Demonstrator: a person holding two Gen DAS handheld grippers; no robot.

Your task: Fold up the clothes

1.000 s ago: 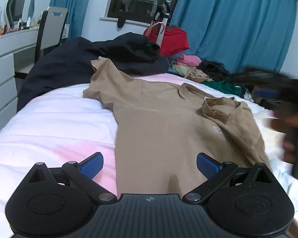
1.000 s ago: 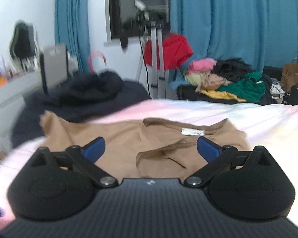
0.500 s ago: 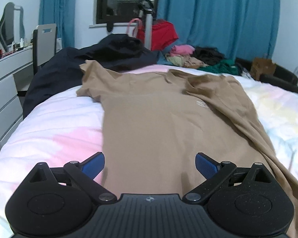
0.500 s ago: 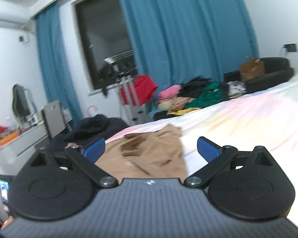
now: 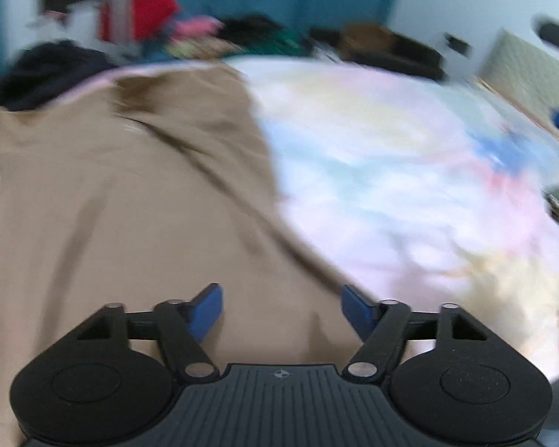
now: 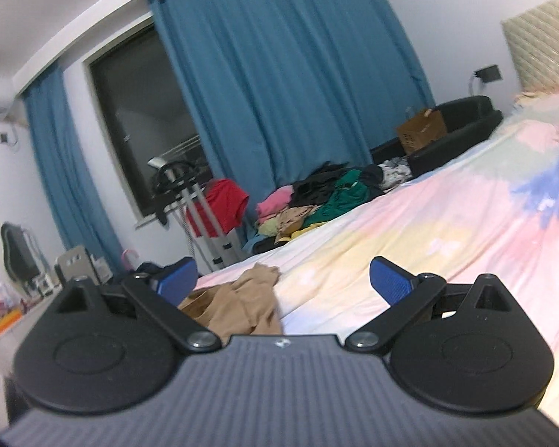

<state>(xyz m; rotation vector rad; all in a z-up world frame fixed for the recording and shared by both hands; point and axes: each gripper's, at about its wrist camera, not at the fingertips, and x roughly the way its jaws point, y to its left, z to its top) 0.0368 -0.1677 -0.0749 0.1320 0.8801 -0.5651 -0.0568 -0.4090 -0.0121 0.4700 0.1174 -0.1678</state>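
A tan T-shirt [image 5: 138, 201] lies spread on the pastel bedsheet [image 5: 410, 193], blurred by motion in the left wrist view. My left gripper [image 5: 281, 309] hovers open over the shirt's lower right part, nothing between its blue fingers. In the right wrist view only a rumpled corner of the tan T-shirt [image 6: 238, 305] shows, low and to the left. My right gripper [image 6: 281, 285] stands open above the bedsheet [image 6: 410, 246], to the right of the shirt, holding nothing.
A heap of mixed clothes [image 6: 316, 201] lies beyond the bed by the blue curtain [image 6: 279, 85]. A red garment [image 6: 223, 205] hangs on a stand. A dark garment [image 5: 44, 70] sits at the bed's far left. A black sofa with a cardboard box [image 6: 423, 130] stands at the back right.
The left gripper has swung right and moved lower over the shirt, and its fingers stand closer together. The right gripper has drifted further right, away from the shirt.
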